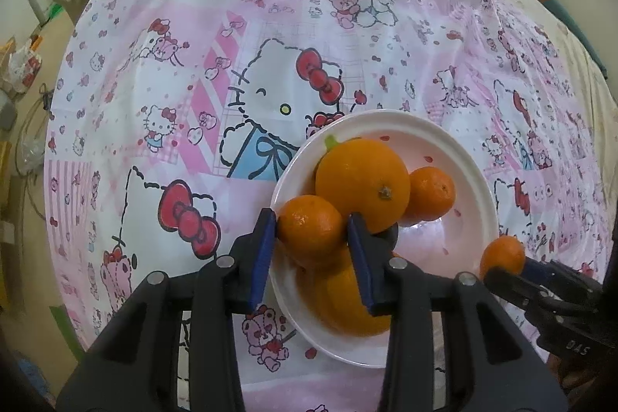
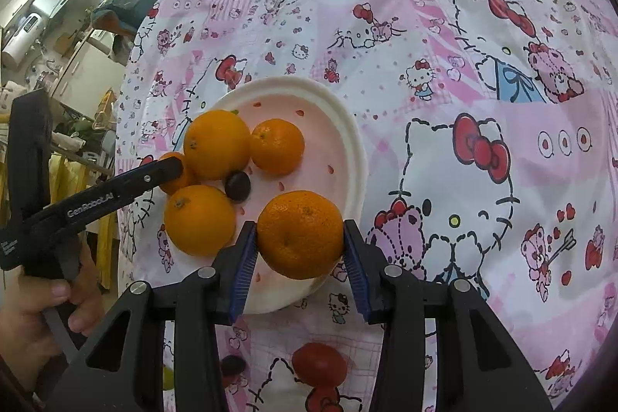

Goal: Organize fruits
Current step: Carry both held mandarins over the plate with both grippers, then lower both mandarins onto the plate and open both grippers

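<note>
Both grippers clamped on tangerines, left gripper [image 1: 311, 250] and right gripper [image 2: 299, 259], over crowded plate [image 2: 347, 126]; red fruit [image 2: 318, 363] near on tablecloth [image 2: 463, 64].

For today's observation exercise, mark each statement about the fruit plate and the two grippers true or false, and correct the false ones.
1. The left gripper holds an orange fruit. True.
2. The right gripper is empty. False: it grips an orange fruit.
3. The plate is white. True.
4. The plate holds only orange fruits. False: a small dark fruit lies among them.
5. The cloth is plain blue. False: pink cartoon print.
</note>
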{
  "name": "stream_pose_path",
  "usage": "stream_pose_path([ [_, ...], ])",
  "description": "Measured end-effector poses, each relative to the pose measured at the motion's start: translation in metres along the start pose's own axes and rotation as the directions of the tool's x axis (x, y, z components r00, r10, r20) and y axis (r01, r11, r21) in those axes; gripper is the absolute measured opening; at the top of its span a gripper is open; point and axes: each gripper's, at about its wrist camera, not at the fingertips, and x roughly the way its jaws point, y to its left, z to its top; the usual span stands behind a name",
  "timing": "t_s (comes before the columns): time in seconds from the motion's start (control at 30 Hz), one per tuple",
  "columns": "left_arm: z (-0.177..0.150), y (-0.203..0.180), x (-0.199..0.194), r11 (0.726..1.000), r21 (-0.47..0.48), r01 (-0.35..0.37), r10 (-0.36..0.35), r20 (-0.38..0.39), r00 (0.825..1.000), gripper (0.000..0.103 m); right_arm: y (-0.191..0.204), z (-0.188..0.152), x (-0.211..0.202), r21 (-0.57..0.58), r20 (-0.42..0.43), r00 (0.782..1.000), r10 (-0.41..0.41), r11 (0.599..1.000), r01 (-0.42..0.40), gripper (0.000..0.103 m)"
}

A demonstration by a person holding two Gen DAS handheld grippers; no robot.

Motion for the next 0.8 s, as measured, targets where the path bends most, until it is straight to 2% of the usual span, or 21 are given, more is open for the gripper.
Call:
stream_pose_path([
  [0.03, 0.0, -0.001, 0.0, 1.0, 0.008, -0.007, 0.007, -0.001, 1.0, 0.036, 0.0, 0.0, 0.0, 0.003, 0.0, 1.0, 0.001, 1.0, -0.001, 0.046],
  [0.13, 0.0, -0.006, 0.001, 1.0, 0.026, 0.008, -0.008, -0.01, 1.0, 0.048, -0.001, -0.001, -0.001, 0.008, 0.0, 1.0, 0.001, 1.0, -0.001, 0.046],
  [0.2, -0.002, -0.008, -0.002, 0.999, 0.035, -0.006, 0.006, -0.001, 1.0, 0.049, -0.001, -0.001, -0.001, 0.007, 0.001, 1.0, -0.001, 1.0, 0.001, 0.046],
  [0.23, -0.003, -0.009, -0.003, 0.999, 0.041, -0.008, 0.008, 0.0, 1.0, 0.053, -0.001, -0.001, -0.001, 0.006, 0.0, 1.0, -0.002, 1.0, 0.002, 0.046],
  [0.33, -0.005, -0.013, -0.006, 0.997, 0.073, -0.014, 0.013, 0.014, 1.0, 0.074, -0.001, -0.001, 0.0, 0.006, -0.002, 1.0, 0.0, 1.0, 0.0, 0.047],
  [0.37, -0.005, -0.014, -0.008, 0.996, 0.083, -0.021, 0.019, 0.029, 0.999, 0.077, -0.001, -0.001, 0.0, 0.007, -0.002, 1.0, 0.001, 1.0, -0.001, 0.047],
  [0.67, -0.004, -0.012, -0.019, 0.997, 0.073, -0.028, 0.023, 0.066, 0.998, 0.079, 0.0, 0.001, 0.0, 0.006, 0.009, 1.0, 0.005, 1.0, -0.005, 0.049],
  [0.73, -0.005, -0.011, -0.021, 0.997, 0.071, -0.027, 0.022, 0.072, 0.997, 0.079, 0.0, 0.002, -0.004, 0.005, 0.028, 1.0, 0.001, 1.0, -0.001, 0.068],
  [0.8, -0.006, -0.009, -0.024, 0.997, 0.071, -0.031, 0.026, 0.08, 0.996, 0.08, 0.001, 0.003, -0.008, 0.009, 0.049, 0.999, -0.001, 1.0, 0.0, 0.072],
])
